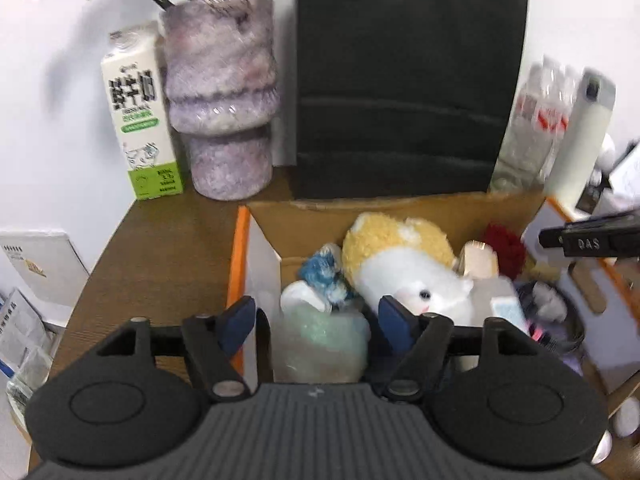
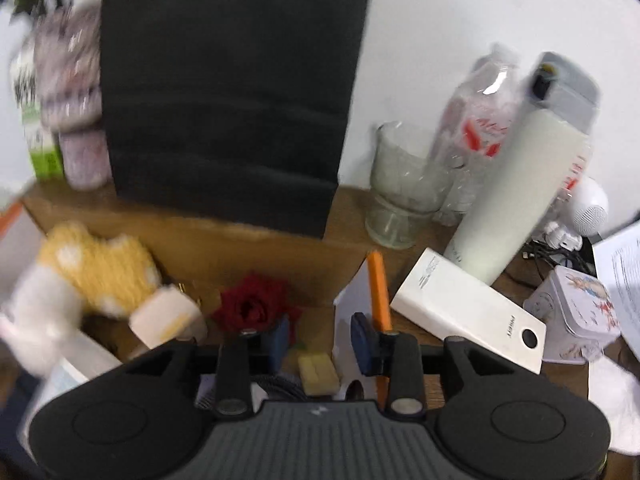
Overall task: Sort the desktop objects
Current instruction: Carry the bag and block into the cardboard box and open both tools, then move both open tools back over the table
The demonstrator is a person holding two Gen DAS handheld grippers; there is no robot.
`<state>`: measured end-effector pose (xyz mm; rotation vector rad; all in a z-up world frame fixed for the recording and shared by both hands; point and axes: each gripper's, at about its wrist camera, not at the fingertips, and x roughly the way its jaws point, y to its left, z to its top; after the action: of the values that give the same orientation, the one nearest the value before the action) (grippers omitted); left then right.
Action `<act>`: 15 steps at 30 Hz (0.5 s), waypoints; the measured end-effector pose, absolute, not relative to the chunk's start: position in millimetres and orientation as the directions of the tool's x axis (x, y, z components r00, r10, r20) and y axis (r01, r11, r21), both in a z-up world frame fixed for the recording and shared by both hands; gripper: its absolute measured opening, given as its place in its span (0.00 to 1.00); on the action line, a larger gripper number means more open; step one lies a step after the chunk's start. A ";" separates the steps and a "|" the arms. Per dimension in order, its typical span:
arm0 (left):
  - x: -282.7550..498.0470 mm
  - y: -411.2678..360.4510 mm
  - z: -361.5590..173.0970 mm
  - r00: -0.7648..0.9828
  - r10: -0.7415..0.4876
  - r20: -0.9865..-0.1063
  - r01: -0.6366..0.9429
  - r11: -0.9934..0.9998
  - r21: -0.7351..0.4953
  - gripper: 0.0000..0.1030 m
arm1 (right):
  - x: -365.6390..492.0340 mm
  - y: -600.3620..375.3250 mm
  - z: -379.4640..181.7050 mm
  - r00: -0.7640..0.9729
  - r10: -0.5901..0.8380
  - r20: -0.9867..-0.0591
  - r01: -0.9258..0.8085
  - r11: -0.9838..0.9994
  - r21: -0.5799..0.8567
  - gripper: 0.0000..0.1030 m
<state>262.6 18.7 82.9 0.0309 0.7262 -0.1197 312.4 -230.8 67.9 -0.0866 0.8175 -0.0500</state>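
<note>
Both tools empty, jaws apart: our left tool (image 1: pixel 316 316) over the box (image 1: pixel 360 206), right tool (image 2: pixel 320 340) at its right wall; we should grasp bench items squarely.

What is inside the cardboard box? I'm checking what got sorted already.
In the cardboard box: a yellow-and-white plush toy, a blue-and-white fuzzy item, a pale green bundle, a red rose, a cream bottle. Anything beneath them is covered.
</note>
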 end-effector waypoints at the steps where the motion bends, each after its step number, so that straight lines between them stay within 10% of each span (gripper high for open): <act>1: 259.3 21.5 89.4 0.751 -0.096 -0.654 0.103 0.994 -0.028 0.75 | 307.1 -232.0 75.5 0.692 -0.066 -0.719 0.010 0.997 -0.082 0.38; 15: 80.5 20.8 123.5 0.829 -0.156 -0.536 0.027 0.970 -0.241 0.94 | 113.6 -204.4 107.9 0.783 0.157 -0.601 -0.146 0.987 0.068 0.68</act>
<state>80.5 20.8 123.5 -0.2288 0.5860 -0.0979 113.6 -204.4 107.9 0.0175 0.6502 0.1639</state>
